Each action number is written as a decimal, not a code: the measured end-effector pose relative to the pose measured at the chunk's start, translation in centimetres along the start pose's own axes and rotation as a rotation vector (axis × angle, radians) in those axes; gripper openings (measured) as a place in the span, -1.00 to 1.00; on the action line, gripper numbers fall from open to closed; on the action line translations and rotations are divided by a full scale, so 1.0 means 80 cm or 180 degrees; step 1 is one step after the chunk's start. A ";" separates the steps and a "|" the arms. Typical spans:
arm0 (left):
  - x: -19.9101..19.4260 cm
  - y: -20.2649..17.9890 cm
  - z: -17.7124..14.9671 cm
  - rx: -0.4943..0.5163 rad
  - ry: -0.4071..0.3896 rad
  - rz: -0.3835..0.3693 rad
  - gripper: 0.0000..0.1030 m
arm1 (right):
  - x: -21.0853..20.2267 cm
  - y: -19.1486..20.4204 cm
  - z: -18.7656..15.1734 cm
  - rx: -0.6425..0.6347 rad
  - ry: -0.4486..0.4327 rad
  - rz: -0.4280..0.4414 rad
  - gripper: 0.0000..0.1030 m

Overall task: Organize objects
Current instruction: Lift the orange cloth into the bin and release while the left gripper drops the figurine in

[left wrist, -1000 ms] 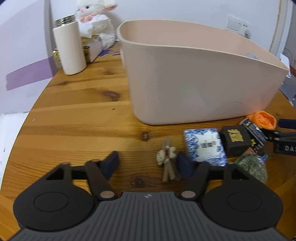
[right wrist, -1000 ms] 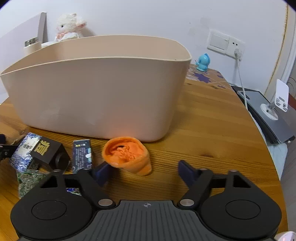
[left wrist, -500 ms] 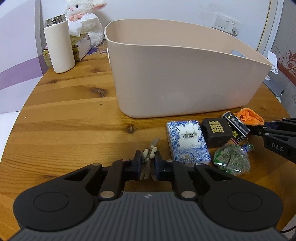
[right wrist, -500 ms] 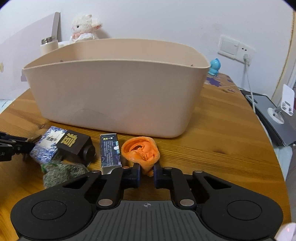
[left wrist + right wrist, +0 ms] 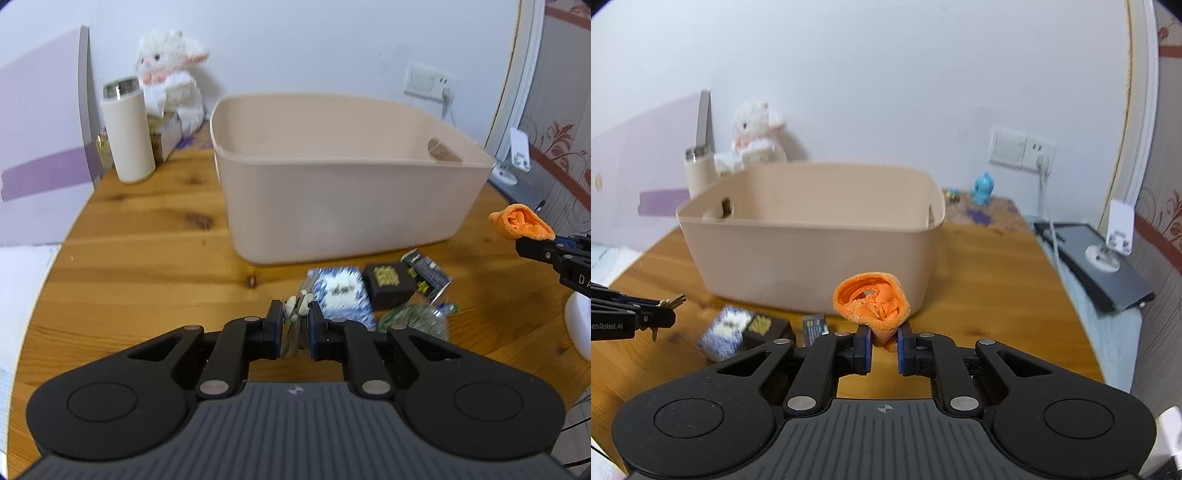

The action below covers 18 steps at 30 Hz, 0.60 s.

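My left gripper [image 5: 293,325] is shut on a bunch of keys with a small white charm [image 5: 295,314], held just above the wooden table [image 5: 147,258]. My right gripper [image 5: 882,343] is shut on a rolled orange cloth [image 5: 871,301], also lifted off the table. A big beige bin [image 5: 351,199] stands beyond both, open at the top. Each view shows the other gripper: the right one with the orange cloth [image 5: 521,221] at the far right, the left one with the keys [image 5: 670,303] at the far left.
In front of the bin lie a blue-and-white box [image 5: 340,295], a black box [image 5: 388,286], a dark small pack [image 5: 428,275] and a green packet [image 5: 417,317]. A white bottle [image 5: 127,133] and plush lamb [image 5: 168,74] stand back left. A dark device [image 5: 1097,266] lies right.
Both grippers went from open to shut, the left on the keys and the right on the orange cloth. Both have since risen with their loads off the table.
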<state>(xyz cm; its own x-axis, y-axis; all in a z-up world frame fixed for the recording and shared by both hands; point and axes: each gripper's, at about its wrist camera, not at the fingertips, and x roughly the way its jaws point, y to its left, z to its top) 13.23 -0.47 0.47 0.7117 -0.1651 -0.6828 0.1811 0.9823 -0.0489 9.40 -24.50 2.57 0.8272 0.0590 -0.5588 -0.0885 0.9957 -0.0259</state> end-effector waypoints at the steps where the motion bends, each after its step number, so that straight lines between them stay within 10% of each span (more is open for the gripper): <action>1: -0.006 -0.001 0.003 0.0007 -0.0037 -0.0006 -0.70 | -0.006 0.000 0.004 0.0006 -0.0046 -0.0008 -0.76; 18: -0.052 -0.028 0.093 0.0249 -0.0682 0.0003 -0.70 | -0.026 -0.005 0.077 0.0044 -0.0588 -0.0134 -0.76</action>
<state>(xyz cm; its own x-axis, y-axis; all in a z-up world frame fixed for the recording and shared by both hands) 14.86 -2.67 8.84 0.8383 -0.1876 -0.5120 0.2265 0.9739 0.0140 11.17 -24.55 8.85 0.9179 0.0278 -0.3958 -0.0450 0.9984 -0.0340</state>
